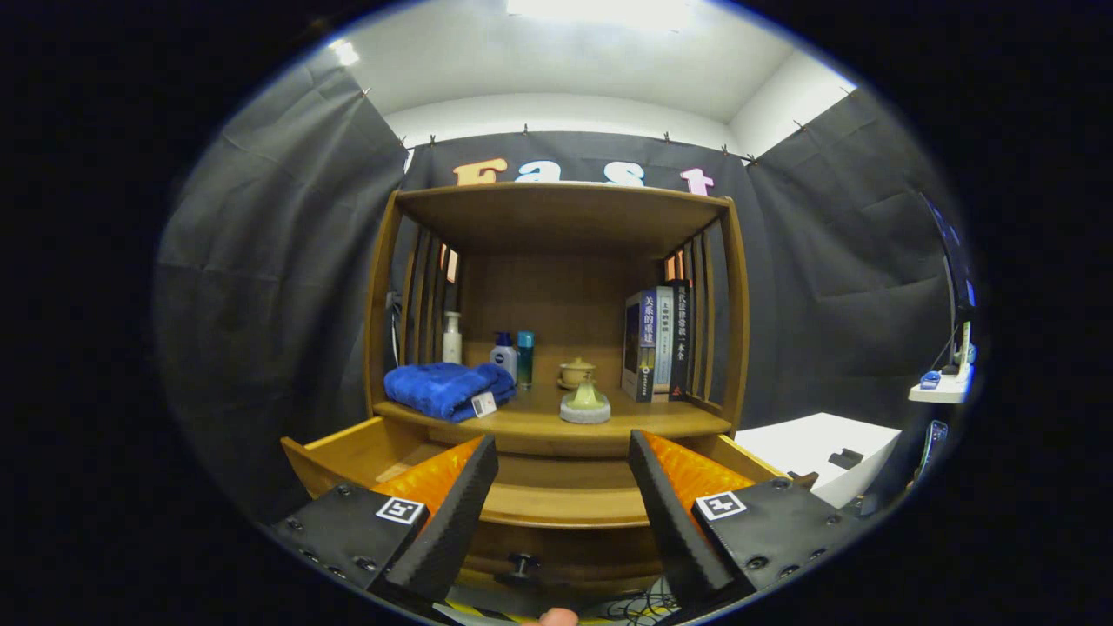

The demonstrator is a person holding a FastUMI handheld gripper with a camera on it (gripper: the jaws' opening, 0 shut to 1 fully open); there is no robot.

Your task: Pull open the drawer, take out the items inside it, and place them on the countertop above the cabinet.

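Hovering in front of the cabinet [556, 348], the hand-held gripper [563, 504] has its two fingers [452, 513] spread wide with nothing between them — released, grasping no item. Between and just beyond the fingertips lies the drawer [556, 504], pulled well out from under the counter [556, 422]; its front panel runs across the gap between the fingers, and its dark knob [522, 567] sits low on that panel, near the left finger. The drawer's left wall [335, 448] angles back toward the cabinet, and a corner of its right wall shows past the right finger. What lies inside the drawer cannot be told, since the front panel and the fingers hide its floor.

On the counter above the drawer, a folded blue towel [448, 389] with a small tag rests at the left. Behind it stand a white bottle [451, 337], a white-and-blue bottle [503, 352] and a teal one [525, 355], close together. Toward the middle sit a small lidded cup [576, 372] at the back and a pale round piece [585, 403] nearer the front edge — the two are apart. A row of upright books [658, 343] stands at the right, against the slatted side.

To the right of the cabinet, a white surface [817, 448] carries a small dark object. A fingertip [556, 616] shows low down between the gripper's fingers.
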